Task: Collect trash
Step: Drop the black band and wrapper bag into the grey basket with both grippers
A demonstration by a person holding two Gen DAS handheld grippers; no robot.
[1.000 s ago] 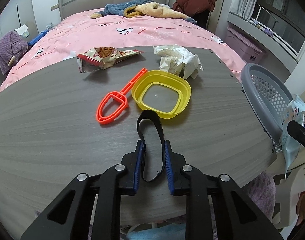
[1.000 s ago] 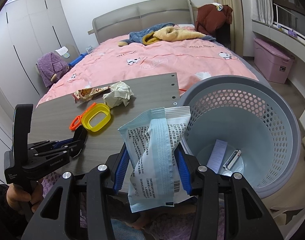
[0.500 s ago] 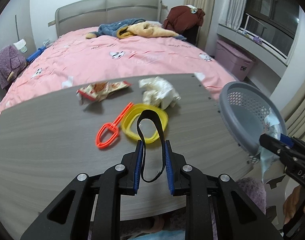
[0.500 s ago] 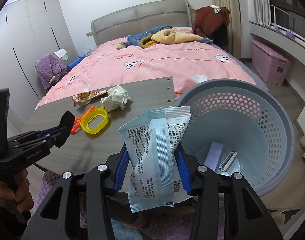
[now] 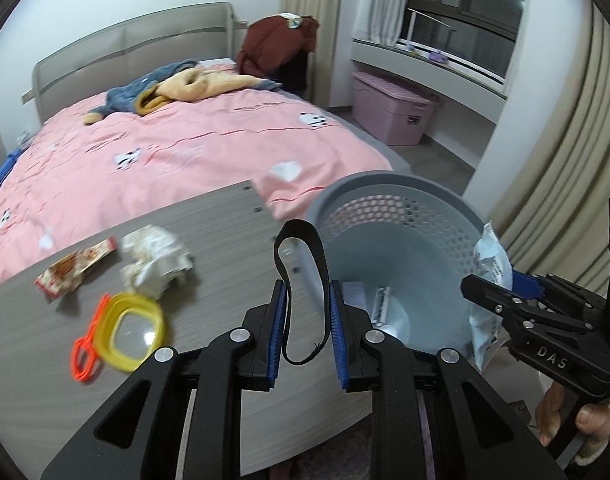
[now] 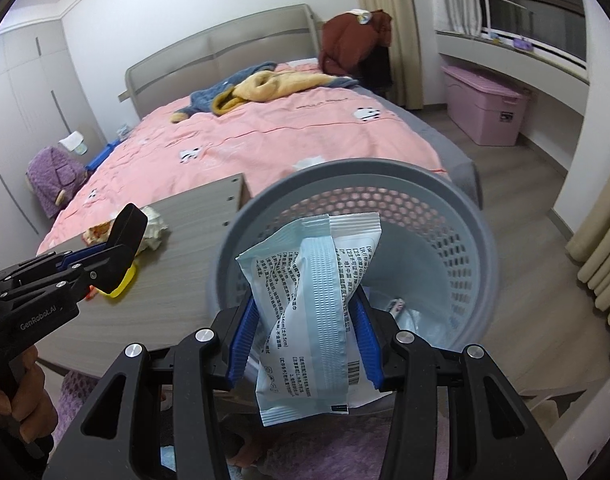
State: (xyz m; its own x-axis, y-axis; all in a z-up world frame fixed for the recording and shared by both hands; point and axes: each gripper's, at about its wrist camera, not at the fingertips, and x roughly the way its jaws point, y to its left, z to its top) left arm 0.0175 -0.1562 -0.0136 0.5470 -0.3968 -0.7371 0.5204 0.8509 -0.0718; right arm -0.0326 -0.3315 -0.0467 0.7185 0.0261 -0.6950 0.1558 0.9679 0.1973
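Note:
My left gripper (image 5: 307,320) is shut on a looped black band (image 5: 301,240), held above the table's right end at the near rim of the grey perforated basket (image 5: 385,196). My right gripper (image 6: 305,340) is shut on a light-blue and white printed packet (image 6: 313,300), which hangs over the basket (image 6: 385,172) opening. The left wrist view shows that gripper (image 5: 477,284) and packet (image 5: 491,260) at the basket's right rim. A paper slip and small bits (image 5: 385,304) lie in the basket's bottom. On the table (image 5: 225,232) remain a crumpled tissue (image 5: 157,260) and a snack wrapper (image 5: 75,268).
A yellow lid (image 5: 129,332) and an orange plastic scoop (image 5: 87,352) lie on the table's near left. A pink-covered bed (image 5: 185,140) is behind the table. A pink storage box (image 5: 393,108) stands by the window, with a curtain (image 5: 565,160) at the right.
Both grippers have swung right toward the basket. The left one lifted the black band off the table. The packet now hangs over the basket's opening rather than beside its rim.

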